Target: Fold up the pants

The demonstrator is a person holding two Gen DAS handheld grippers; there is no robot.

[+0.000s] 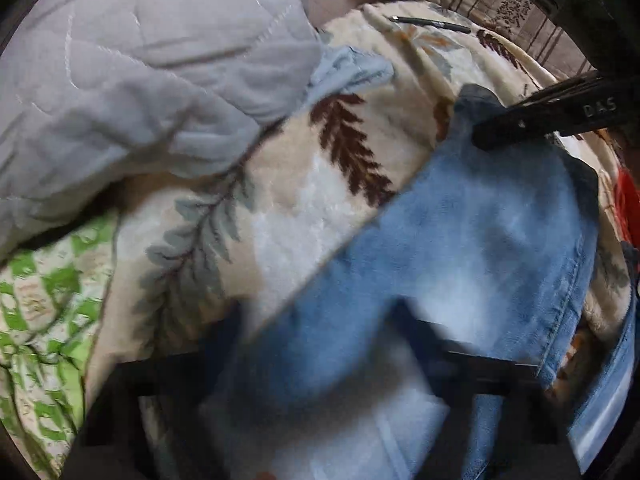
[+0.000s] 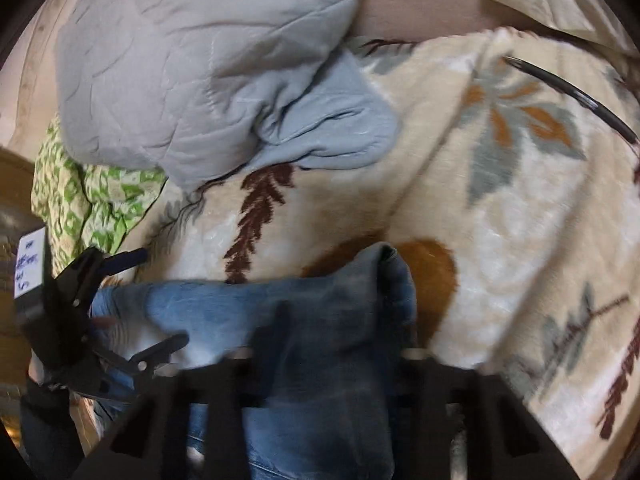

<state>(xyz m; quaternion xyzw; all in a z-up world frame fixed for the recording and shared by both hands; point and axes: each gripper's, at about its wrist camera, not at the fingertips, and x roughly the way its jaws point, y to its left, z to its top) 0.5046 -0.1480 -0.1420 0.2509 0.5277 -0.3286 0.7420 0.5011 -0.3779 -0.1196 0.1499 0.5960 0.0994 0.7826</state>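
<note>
Blue denim pants (image 1: 472,240) lie on a cream leaf-patterned blanket (image 1: 304,200). In the left wrist view the denim drapes over my left gripper (image 1: 320,344), which looks shut on the pants; its fingers are blurred. My right gripper (image 1: 492,134) reaches in from the right and pinches the far corner of the denim. In the right wrist view the pants (image 2: 340,304) bunch between the fingers of my right gripper (image 2: 340,340), which is shut on them. My left gripper (image 2: 156,300) shows at the left, its fingers around the denim edge.
A grey quilted duvet (image 1: 140,92) is heaped at the upper left, over a green-patterned cloth (image 1: 44,312). A black pen (image 1: 432,23) lies on the blanket at the back. The blanket (image 2: 520,220) spreads to the right. A brown pillow (image 1: 512,4) lies beyond.
</note>
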